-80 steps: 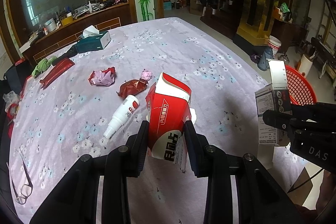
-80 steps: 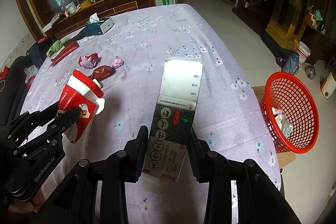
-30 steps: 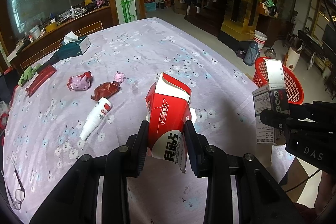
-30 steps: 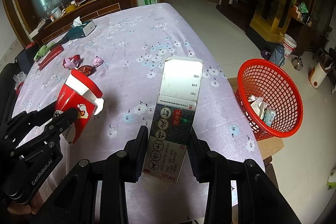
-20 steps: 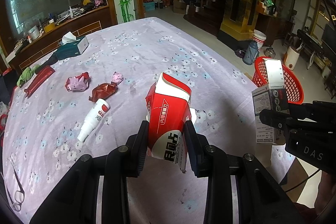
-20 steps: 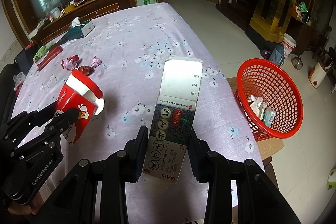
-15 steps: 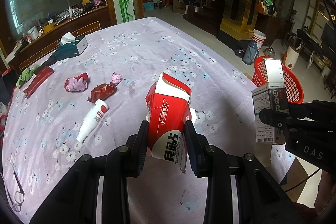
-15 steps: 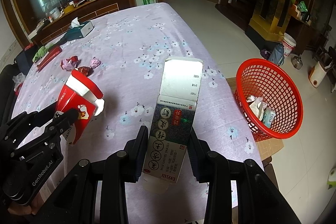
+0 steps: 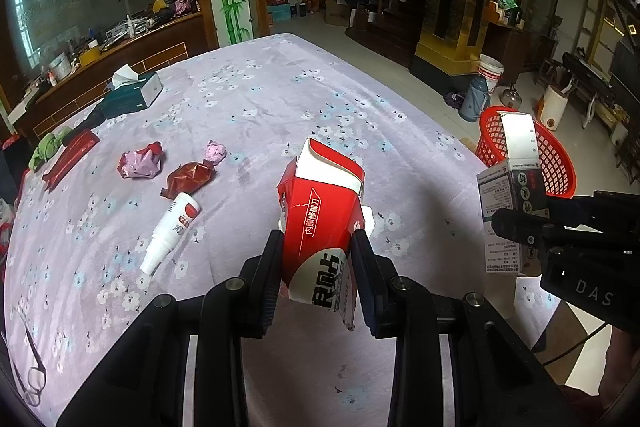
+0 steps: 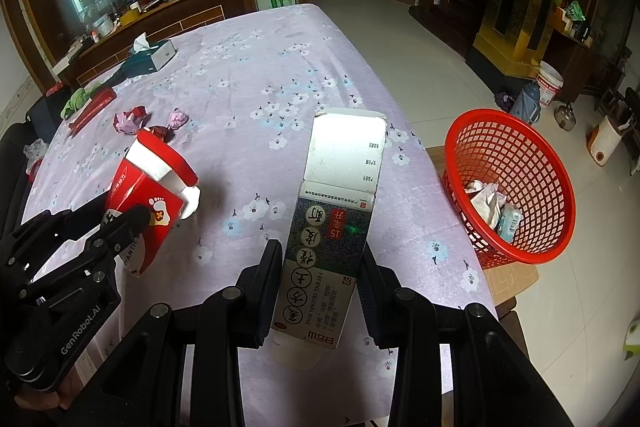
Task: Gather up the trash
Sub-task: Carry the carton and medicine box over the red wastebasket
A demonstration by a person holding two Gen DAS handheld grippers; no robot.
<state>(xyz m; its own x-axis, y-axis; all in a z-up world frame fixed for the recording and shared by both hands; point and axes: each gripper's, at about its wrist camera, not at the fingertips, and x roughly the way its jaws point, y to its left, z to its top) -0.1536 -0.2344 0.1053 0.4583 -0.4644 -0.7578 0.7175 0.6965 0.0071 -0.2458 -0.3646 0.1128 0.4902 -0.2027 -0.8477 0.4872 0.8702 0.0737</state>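
Red carton (image 9: 320,215) clamped in my left gripper (image 9: 318,267), dark green medicine box (image 10: 332,239) pinched in my right gripper (image 10: 320,283); both lifted clear of the purple flowered tablecloth (image 9: 256,107). What's changed over the last few seconds: I've swung both hands toward the table's right edge; the red mesh basket (image 10: 516,163) has slid closer and its inside now shows, with a few wrappers already in it; the leftover trash has drifted back on the left. So I reckon the pickup part is done and this is the carry; the right box is nearer the basket, so it probably drops first. After that, more rounds: the white tube (image 9: 170,227), the brown wrapper (image 9: 190,177), the pink crumpled wrapper (image 9: 140,163) and a small pink wad (image 9: 216,151) are all on the cloth, well apart from the basket.
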